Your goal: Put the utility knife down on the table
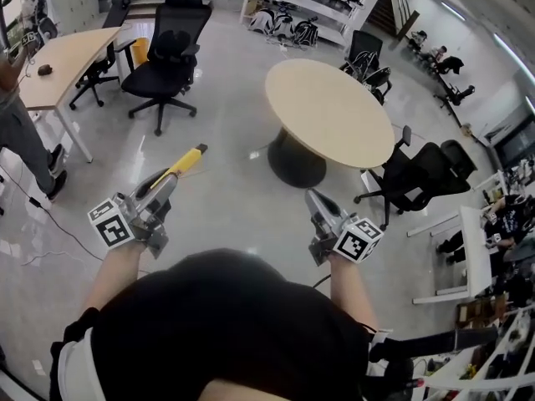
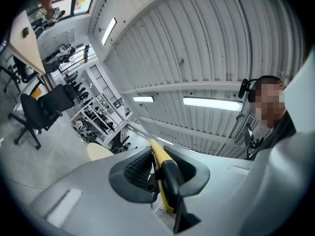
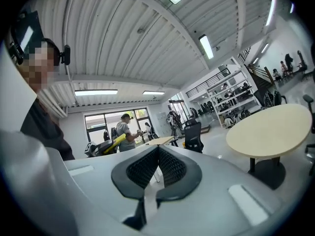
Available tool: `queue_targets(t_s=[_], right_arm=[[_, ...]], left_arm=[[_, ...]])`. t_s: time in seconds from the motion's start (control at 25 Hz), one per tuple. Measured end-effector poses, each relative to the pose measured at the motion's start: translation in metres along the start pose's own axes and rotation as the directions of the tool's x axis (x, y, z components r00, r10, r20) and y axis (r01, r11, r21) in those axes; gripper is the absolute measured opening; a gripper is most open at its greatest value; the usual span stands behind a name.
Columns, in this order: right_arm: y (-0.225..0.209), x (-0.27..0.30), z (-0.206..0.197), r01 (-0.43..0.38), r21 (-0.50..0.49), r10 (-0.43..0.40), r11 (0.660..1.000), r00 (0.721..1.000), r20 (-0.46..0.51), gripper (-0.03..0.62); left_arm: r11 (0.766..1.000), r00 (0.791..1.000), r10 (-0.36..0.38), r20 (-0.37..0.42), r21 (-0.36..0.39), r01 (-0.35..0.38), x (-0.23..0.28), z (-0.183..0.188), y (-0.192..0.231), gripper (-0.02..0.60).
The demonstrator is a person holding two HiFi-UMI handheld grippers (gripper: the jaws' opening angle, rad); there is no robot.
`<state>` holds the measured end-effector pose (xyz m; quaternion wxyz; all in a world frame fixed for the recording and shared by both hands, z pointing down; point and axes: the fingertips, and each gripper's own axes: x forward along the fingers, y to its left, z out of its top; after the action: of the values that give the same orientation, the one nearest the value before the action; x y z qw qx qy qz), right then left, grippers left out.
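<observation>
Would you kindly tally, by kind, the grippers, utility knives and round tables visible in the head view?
Grippers: 2 (left gripper, right gripper)
Utility knife: 1
Round table: 1
Total: 4

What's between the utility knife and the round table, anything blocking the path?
Nothing visible. The left gripper is shut on the yellow utility knife; only bare floor separates it from the round table, whose top is empty. The office chairs stand off to either side.
</observation>
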<state>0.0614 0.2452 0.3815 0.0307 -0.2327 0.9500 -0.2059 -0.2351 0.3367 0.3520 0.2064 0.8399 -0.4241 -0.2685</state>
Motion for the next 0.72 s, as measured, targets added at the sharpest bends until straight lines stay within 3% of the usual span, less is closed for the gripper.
queue_targets(t_s=[0.16, 0.32, 0.56, 0.72], right_arm=[[0.0, 0.07, 0.018, 0.01, -0.007, -0.009, 1.0, 1.0, 0.013, 0.015], [-0.019, 0.11, 0.012, 0.027, -0.002, -0.027, 1.0, 1.0, -0.012, 0.015], [-0.093, 0.132, 0.021, 0.069, 0.059, -0.069, 0.996, 0.998, -0.006, 0.015], [-0.156, 0.153, 0.038, 0.032, 0.063, -0.032, 0.998, 0.999, 0.006, 0.015]], left_arm=[[1.0, 1.0, -0.013, -0.019, -0.006, 0.012, 0.005, 0.048, 0.059, 0.075], [0.999, 1.0, -0.013, -0.028, -0.032, 0.012, 0.022, 0.064, 0.107, 0.075], [0.998, 0.998, 0.009, -0.059, -0.061, -0.013, 0.076, 0.057, 0.159, 0.075], [0.999, 0.998, 0.026, -0.059, -0.044, -0.029, 0.134, 0.051, 0.187, 0.075]])
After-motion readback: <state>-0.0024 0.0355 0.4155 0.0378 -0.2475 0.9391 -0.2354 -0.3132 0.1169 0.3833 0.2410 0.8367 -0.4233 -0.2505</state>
